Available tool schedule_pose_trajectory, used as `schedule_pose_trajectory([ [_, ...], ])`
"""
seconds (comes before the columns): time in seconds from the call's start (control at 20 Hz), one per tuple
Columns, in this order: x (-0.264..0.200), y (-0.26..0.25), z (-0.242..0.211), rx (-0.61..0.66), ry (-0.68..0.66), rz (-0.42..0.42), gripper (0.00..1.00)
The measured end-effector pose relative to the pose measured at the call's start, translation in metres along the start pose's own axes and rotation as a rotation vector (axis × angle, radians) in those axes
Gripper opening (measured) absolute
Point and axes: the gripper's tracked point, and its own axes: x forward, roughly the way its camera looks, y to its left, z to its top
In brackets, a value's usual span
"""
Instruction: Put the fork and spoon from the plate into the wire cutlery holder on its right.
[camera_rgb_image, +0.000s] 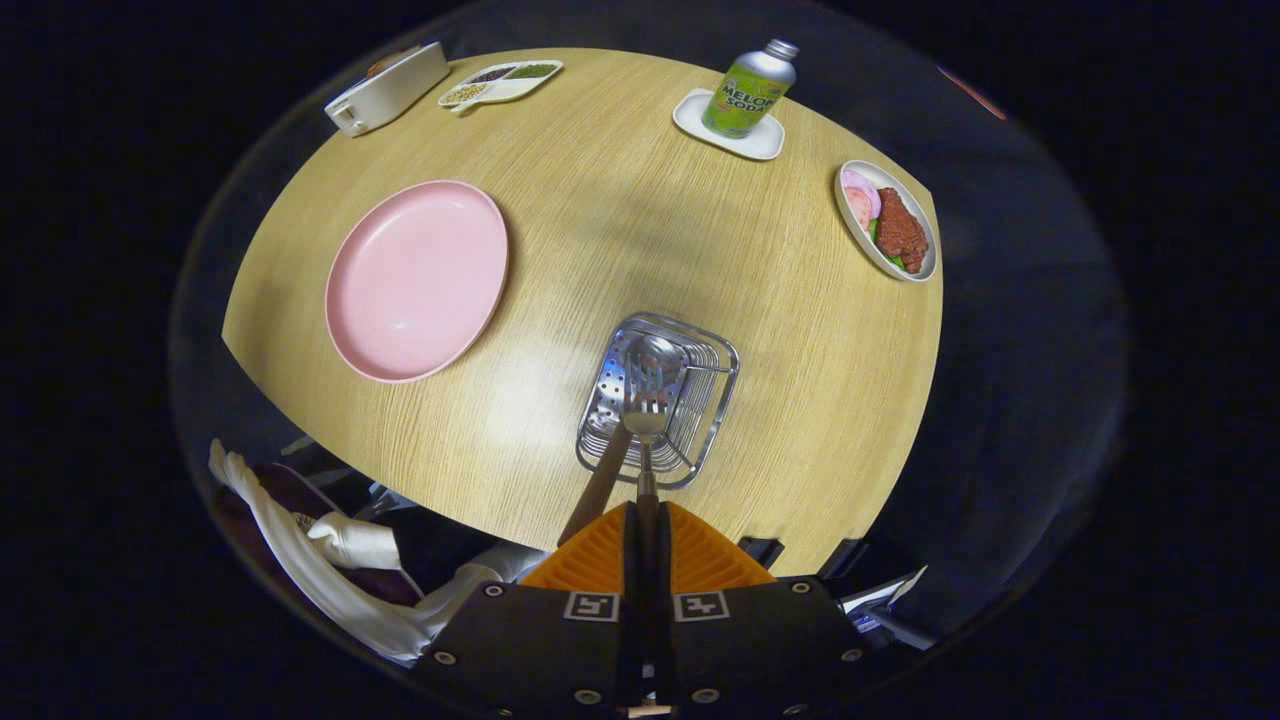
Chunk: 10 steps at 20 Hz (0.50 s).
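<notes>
My gripper (646, 512) hangs above the wire cutlery holder (712, 395), shut on the handle of the fork (646, 420). The fork's tines point down into the holder just ahead of my fingertips. The spoon (655, 358) lies in the holder, bowl at the far end, with its wooden handle (598, 490) leaning out over the near rim, left of my fingers. The pink plate (415, 280) sits bare on the wooden table (620, 200), left of the holder.
Beyond the holder stand a melon soda bottle (748, 90) on a white coaster and an oval dish of food (888, 220) further right. A white box (388, 88) and a divided snack tray (500, 83) sit behind the plate. White cloth (340, 560) lies below the table's near edge.
</notes>
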Motion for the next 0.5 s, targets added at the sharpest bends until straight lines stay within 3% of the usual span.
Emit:
schedule_pose_trajectory([
  [0.5, 0.000, -0.012, 0.015, -0.014, -0.029, -0.036, 0.14],
])
